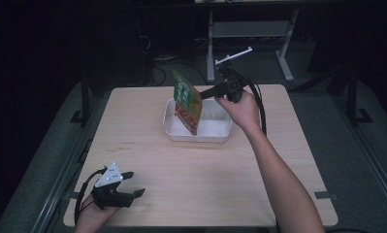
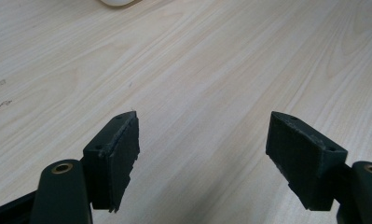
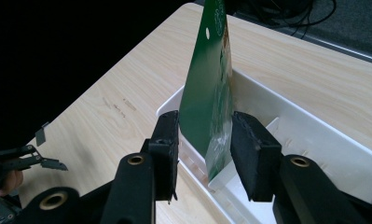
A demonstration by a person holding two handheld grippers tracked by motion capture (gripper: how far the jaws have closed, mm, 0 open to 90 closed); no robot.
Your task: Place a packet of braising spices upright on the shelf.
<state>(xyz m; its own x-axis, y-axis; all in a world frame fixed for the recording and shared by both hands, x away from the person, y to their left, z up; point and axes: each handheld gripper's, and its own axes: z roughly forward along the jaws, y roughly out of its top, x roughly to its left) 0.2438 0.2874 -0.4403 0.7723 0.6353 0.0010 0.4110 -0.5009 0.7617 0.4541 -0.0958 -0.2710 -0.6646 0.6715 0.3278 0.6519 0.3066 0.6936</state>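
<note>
My right gripper (image 3: 204, 154) has the green snack packet (image 3: 211, 88) standing between its jaws, but the pads sit loosely at either side of it rather than pinching; I judge the grip released. The packet stands nearly upright on its bottom edge inside the white tray (image 3: 309, 135), leaning toward the tray's near wall, with its hang-hole end up. In the high view the tray (image 1: 215, 135) sits at the middle of the wooden table (image 1: 181, 179), and the packet (image 1: 187, 100) rises well above its rim.

The packet looks light, thin and crinkly: a slick film that would buckle under a hard squeeze, and its contents may crush. I would take it across the flat faces near the sealed top edge, with gentle pressure.

My left gripper (image 2: 202, 149) hovers low over bare table, jaws wide apart and empty.
</note>
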